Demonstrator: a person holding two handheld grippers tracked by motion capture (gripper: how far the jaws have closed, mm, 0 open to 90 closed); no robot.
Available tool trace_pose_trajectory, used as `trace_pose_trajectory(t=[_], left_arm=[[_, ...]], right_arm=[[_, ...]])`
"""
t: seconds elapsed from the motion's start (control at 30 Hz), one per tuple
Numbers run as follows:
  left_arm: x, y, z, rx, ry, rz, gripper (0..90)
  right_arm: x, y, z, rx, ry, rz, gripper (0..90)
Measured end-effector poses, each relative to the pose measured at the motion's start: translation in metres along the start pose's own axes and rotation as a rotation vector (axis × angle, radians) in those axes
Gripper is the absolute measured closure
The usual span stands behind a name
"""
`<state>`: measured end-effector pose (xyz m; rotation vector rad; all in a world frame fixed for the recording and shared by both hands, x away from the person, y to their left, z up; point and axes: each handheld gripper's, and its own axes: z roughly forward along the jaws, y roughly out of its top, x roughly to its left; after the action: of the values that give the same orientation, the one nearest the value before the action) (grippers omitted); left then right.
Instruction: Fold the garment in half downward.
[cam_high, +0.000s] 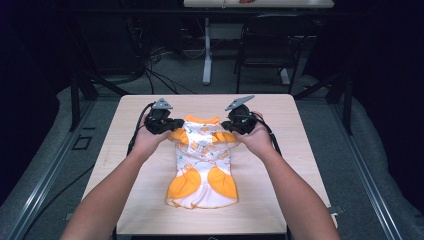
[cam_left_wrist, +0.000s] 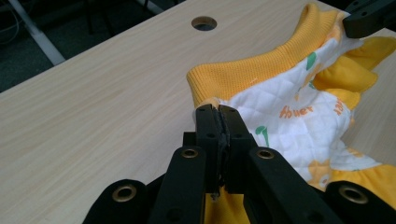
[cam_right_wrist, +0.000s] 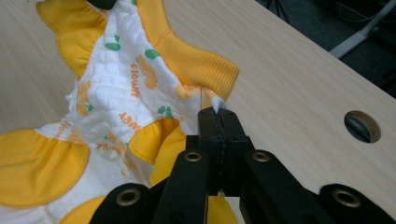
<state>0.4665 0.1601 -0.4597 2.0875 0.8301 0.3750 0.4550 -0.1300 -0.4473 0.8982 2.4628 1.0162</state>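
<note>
Item: quilted white-and-orange garment (cam_high: 202, 162), flat at mid-table (cam_high: 280, 200), collar away from you. The gripper views add a cable hole (cam_left_wrist: 204, 23) in the tabletop. Your forearms converge on the collar. Left gripper (cam_left_wrist: 217, 112): jaws closed on the collar corner. Right gripper (cam_right_wrist: 217, 114): jaws closed on the opposite corner.

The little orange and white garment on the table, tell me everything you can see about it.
The garment is a small quilted white piece printed with orange lettering and green leaves, with an orange ribbed collar, orange ruffled sleeves and orange panels near its hem. It lies spread on the wooden table, collar away from the person. The left gripper and right gripper are each shut on the fabric just below the collar's two ends, and the collar end looks raised off the table.
</note>
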Motion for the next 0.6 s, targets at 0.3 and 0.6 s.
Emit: trace_pose_trajectory(t=[0.3,0.6], left_arm=[[-0.017,-0.015,-0.004,0.018,-0.025,0.070,88.1],[-0.025,-0.026,-0.009,0.015,-0.052,0.087,88.1]], right_arm=[[0.014,-0.010,-0.003,0.014,-0.008,-0.071,89.9],[0.022,-0.026,-0.009,0.012,0.027,-0.069,89.8]])
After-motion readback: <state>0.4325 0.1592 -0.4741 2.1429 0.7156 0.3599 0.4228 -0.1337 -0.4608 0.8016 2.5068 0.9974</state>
